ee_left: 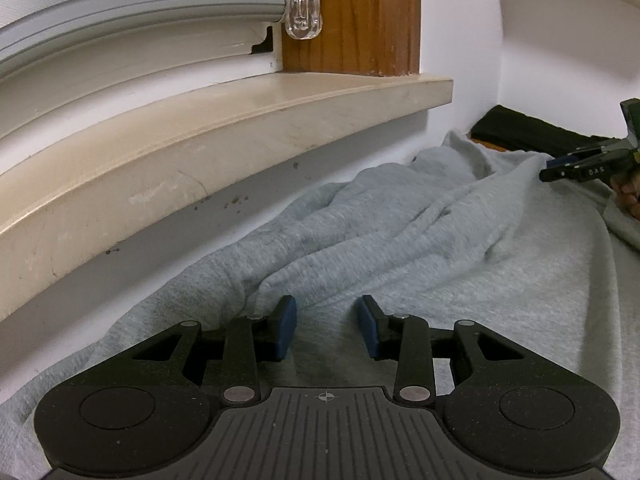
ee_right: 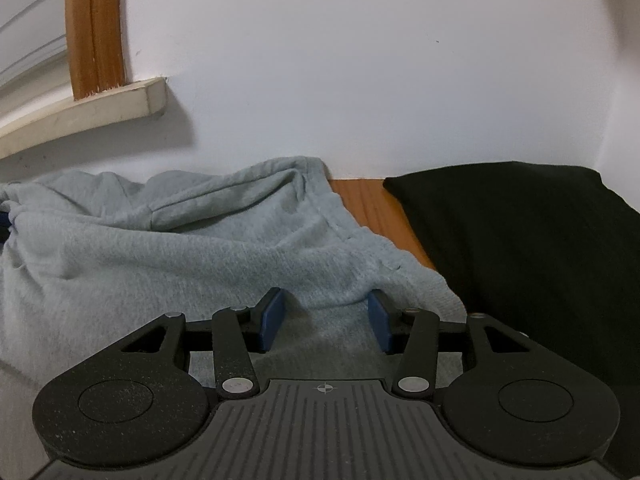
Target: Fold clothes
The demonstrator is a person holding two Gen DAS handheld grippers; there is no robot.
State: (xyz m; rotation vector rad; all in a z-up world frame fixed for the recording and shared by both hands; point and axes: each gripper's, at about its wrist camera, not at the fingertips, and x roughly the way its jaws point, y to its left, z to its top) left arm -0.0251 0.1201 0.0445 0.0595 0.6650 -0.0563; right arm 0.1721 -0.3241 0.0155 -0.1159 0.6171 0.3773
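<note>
Grey knit garment (ee_left: 400, 220) lies directly under both my jaws, which stand parted and hold nothing. Nearest, flat cloth sits between my left gripper (ee_left: 328, 330) pads; my right gripper (ee_right: 326, 318) meets a hem edge; farther, folds bunch against the wall.

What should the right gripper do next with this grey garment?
Probably ease the right gripper forward and close on the grey garment's near fold. Its fingers stand open with the cloth's edge bulging between them, nothing held. The garment lies rumpled against the wall, and the left gripper is open over it too, so neither has a hold yet.
</note>
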